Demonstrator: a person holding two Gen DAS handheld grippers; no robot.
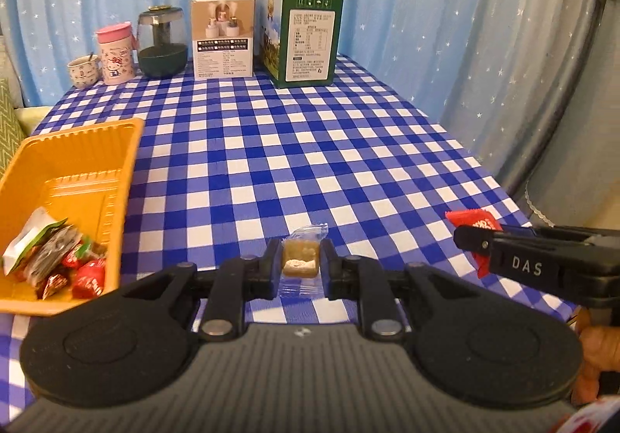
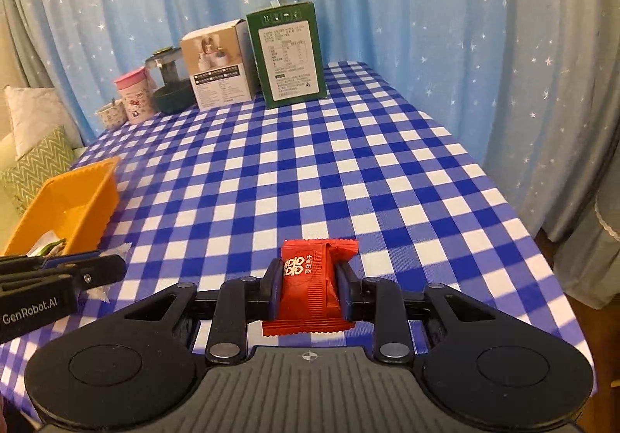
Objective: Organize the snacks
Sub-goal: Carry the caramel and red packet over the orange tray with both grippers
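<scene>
A clear-wrapped brown snack cube [image 1: 300, 258] sits clamped between the two fingers of the left tool [image 1: 300, 266], its transparent wrapper ends sticking out ahead of and behind the pads, over the near edge of the counter [image 1: 310, 161]. A red snack packet [image 2: 310, 282] with gold printing is clamped in the same way in the right tool [image 2: 310, 285], standing on end between the pads, also over the near edge and toward the counter's right side. In the left wrist view the right tool [image 1: 503, 251] shows at the right with the red wrapper [image 1: 474, 221] poking out past its tip; in the right wrist view the left tool [image 2: 77, 274] shows at the left with a bit of clear wrapper [image 2: 116, 251] beside its tip.

At the counter's left edge stands an orange plastic tray [image 1: 77, 146]; several wrapped snacks [image 1: 58, 258] lie in its near end, among them red-wrapped candies and a green-and-white packet. The counter is covered by a blue-and-white checked cloth. Along its far edge, from left to right, stand a small patterned cup [image 1: 83, 71], a pink cartoon-printed tumbler [image 1: 115, 53], a dark glass jar with a lid [image 1: 162, 43], a white product box [image 1: 223, 35] and a green carton [image 1: 306, 35] with a printed label. Blue star-patterned curtains [image 1: 426, 6] hang behind and to the right.
</scene>
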